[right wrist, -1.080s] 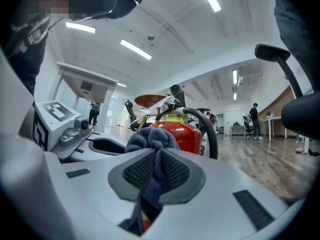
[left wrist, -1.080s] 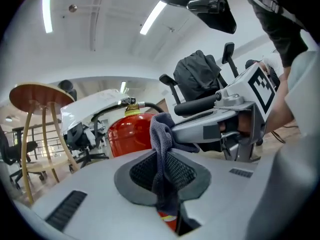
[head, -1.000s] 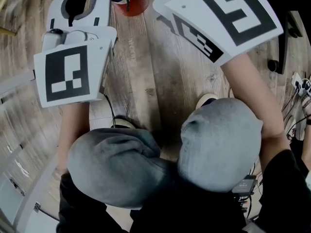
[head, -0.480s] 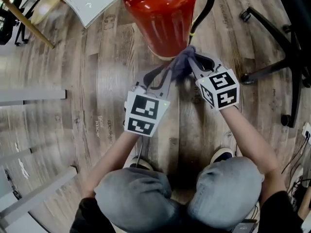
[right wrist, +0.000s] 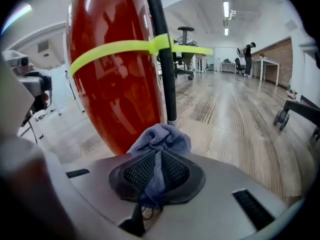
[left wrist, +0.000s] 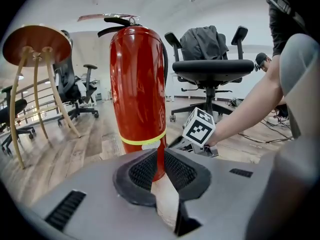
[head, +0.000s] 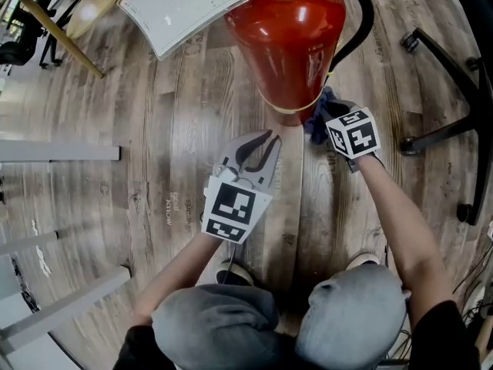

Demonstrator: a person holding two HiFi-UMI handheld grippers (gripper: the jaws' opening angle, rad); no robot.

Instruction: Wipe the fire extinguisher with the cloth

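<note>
Right gripper clamps cloth at fire extinguisher base, 5 o'clock side; left gripper, slightly parted, holds nothing. Wiping seems barely begun.

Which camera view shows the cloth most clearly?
The right gripper view: the crumpled bluish-grey cloth sits at its centre, clamped in the jaws of the right tool, close to the red metal fire extinguisher. The head view shows only a small bunch of it by the extinguisher's base. The left gripper view shows no cloth clearly.
</note>
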